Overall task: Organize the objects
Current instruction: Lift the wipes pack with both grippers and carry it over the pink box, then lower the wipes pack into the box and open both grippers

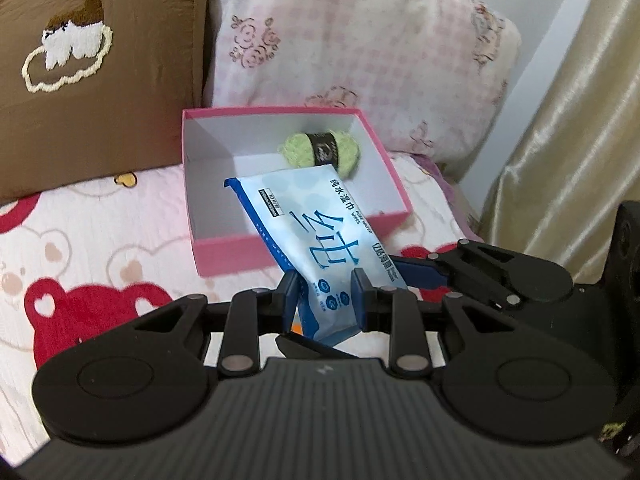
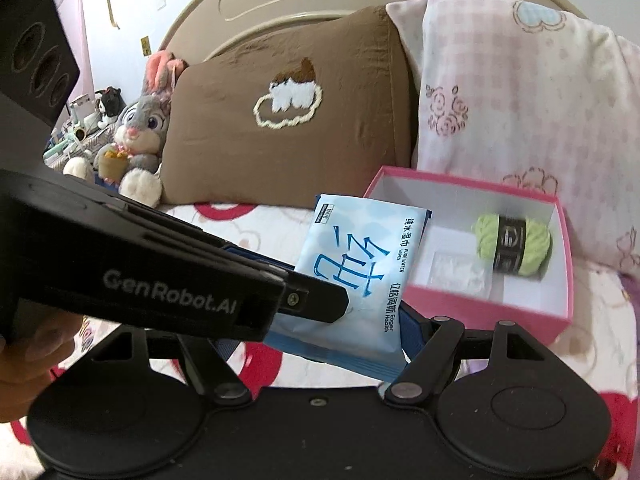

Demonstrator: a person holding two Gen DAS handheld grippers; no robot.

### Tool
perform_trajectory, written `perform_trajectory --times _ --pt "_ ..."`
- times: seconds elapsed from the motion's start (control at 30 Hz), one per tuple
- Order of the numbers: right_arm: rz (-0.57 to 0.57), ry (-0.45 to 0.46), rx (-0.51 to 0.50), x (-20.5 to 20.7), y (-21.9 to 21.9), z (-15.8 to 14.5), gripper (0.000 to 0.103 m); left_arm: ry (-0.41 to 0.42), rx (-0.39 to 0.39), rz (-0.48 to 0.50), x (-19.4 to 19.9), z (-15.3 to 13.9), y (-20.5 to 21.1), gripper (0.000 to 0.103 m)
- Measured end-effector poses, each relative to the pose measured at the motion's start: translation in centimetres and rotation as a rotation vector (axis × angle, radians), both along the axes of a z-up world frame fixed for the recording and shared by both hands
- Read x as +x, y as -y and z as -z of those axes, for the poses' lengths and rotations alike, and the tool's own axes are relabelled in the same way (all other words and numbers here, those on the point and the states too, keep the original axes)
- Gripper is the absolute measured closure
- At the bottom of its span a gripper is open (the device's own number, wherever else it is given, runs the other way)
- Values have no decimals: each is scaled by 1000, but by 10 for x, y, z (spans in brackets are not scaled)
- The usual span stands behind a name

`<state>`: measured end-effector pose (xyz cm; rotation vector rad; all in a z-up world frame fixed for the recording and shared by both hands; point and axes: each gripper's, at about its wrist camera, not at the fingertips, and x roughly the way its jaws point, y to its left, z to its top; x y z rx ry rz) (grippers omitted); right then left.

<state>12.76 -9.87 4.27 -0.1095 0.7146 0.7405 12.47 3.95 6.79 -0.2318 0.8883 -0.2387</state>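
Observation:
A blue pack of wet wipes is held above the bed, its far end over the front wall of an open pink box. My left gripper is shut on the pack's near end. My right gripper is also shut on the pack, reaching in from the right in the left wrist view. A green yarn skein with a black band lies in the box's far right corner. It also shows in the right wrist view inside the box, next to a clear plastic packet.
The box stands on a white bedspread with red bears. A brown pillow and a pink floral pillow lean behind it. A gold curtain hangs at the right. A plush rabbit sits by the headboard.

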Motion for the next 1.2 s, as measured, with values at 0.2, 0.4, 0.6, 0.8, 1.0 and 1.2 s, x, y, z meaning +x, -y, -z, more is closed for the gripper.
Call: perform_trajectory --times 0.2,0.4,0.6,0.8,1.0,1.2 --pt "-1 -8 -18 55 -13 9 24 -69 -33 -74 64 11 -15 77" --pt "32 -19 -30 101 -27 28 25 -109 -45 -128 120 32 -21 77" --pt "17 -109 20 146 -34 62 25 -162 20 -105 162 63 -24 77" --pt "13 -174 96 173 -36 95 25 -176 92 -85 185 86 -26 77" --pt "28 -221 131 185 -34 116 25 -201 117 -62 197 103 -24 77" --pt "13 -242 127 191 -35 127 25 -223 139 -61 201 110 -20 77"
